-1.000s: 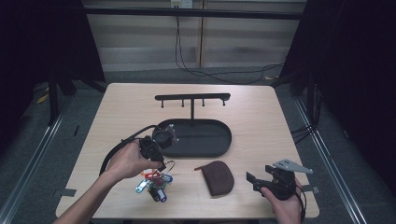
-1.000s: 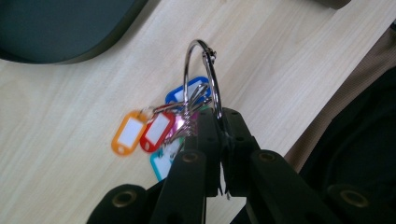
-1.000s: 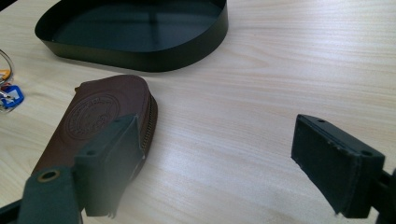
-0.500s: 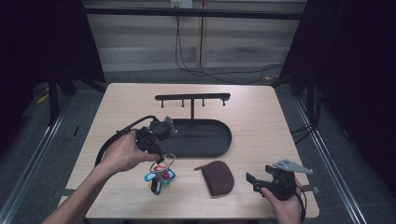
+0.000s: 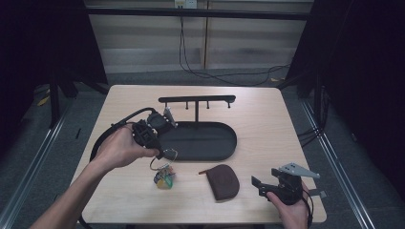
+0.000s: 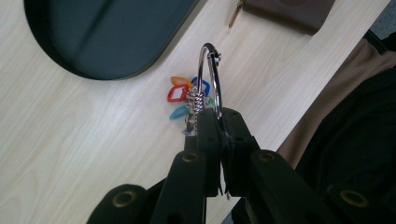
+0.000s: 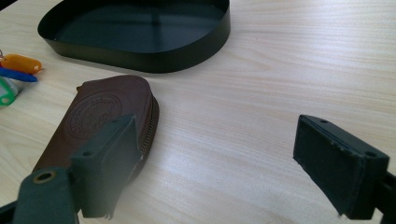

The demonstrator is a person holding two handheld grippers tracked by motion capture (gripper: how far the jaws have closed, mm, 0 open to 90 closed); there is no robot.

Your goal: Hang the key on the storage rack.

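My left gripper (image 5: 163,153) is shut on a large metal key ring (image 6: 209,73). From the ring hangs a bunch of coloured key tags (image 5: 164,179), orange, blue and teal (image 6: 180,95), with its lowest tags close to the table; I cannot tell if they touch it. The gripper hangs over the table just in front of the black oval tray (image 5: 231,143). At the front right my right gripper (image 5: 261,185) is held open just above the table, with nothing between its fingers. Its jaws point toward a brown zip pouch (image 5: 223,182) (image 7: 106,112) that lies flat in front of the tray.
A black rack with small hooks (image 5: 197,100) stands behind the tray. The tray (image 7: 140,58) holds nothing. The left gripper's cable (image 5: 102,138) loops over the table's left part. The table's front edge lies close behind both hands.
My left gripper has risen with the key ring, and the tags have lifted and drawn slightly toward the tray. The right gripper has stayed where it was.
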